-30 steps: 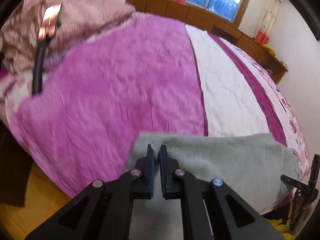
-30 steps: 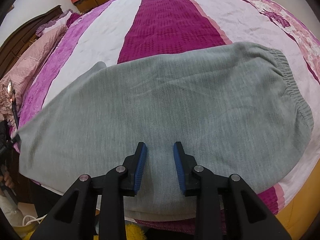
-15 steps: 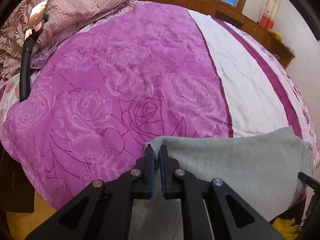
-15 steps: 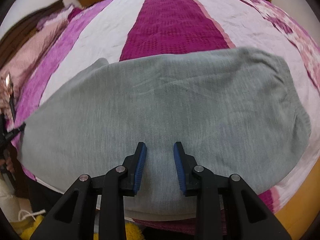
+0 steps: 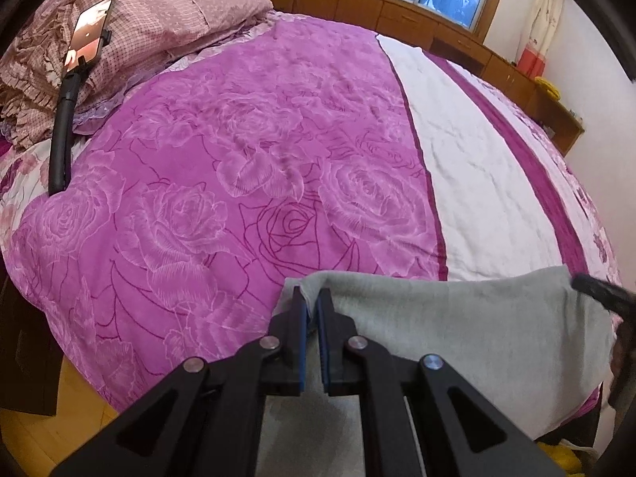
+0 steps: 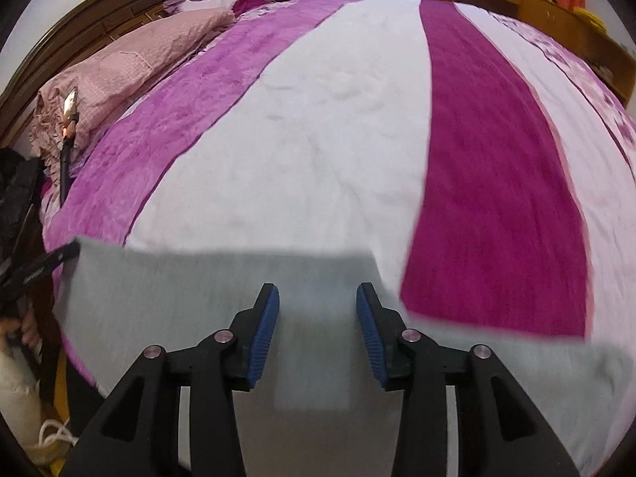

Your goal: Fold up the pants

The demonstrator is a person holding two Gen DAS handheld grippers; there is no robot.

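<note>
Bedspread (image 5: 238, 183) underlies pants (image 5: 457, 326) (grey): left tongs (image 5: 312, 310) pinch them, right tongs (image 6: 317, 318) gape wide.

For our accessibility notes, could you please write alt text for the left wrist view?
The left gripper is shut on a corner of the grey pants, which lie at the near edge of a bed covered in pink rose-patterned and white-striped bedding.

soft grey knit pants (image 5: 457, 330) | draped across the near edge of the bed | one corner lifted and bunched | far edge lies straight, kinda blurry in right view
</note>
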